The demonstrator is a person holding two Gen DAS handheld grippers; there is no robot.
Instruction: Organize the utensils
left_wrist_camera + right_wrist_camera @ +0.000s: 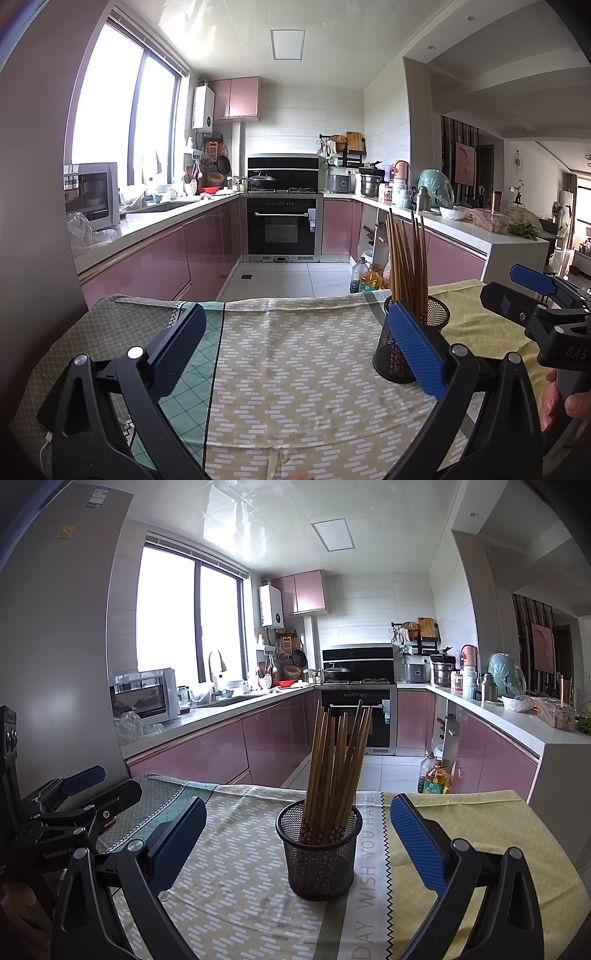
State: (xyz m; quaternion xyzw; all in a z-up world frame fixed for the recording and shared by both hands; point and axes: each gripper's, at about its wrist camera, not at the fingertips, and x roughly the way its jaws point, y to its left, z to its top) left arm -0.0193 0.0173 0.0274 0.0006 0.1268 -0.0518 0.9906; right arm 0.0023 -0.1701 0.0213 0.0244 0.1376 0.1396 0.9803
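From the left wrist camera, the left gripper (295, 350) is hovering over the tabletop with its two blue-padded fingers spread wide and nothing between them. One black mesh holder (408, 339) is standing upright toward the right edge of the tabletop, partly behind the right-hand finger. A bundle of brown chopsticks (406, 258) is sticking up out of it; roughly ten, though they overlap too much for an exact count. The right gripper (532, 291) is reaching in at the far right edge, gripping nothing, and how wide it stands cannot be told from here. One patterned tablecloth (295, 369) is covering the tabletop.

From the right wrist camera, the right gripper (297, 842) is also standing wide open and empty. The mesh holder (319, 853) is sitting between its two fingers, touching neither, near the middle of the tabletop. The chopsticks (336, 760) are leaning fanned inside it. The left gripper (85, 786) is showing at the left edge. The tablecloth (240, 867) is lying beneath everything.
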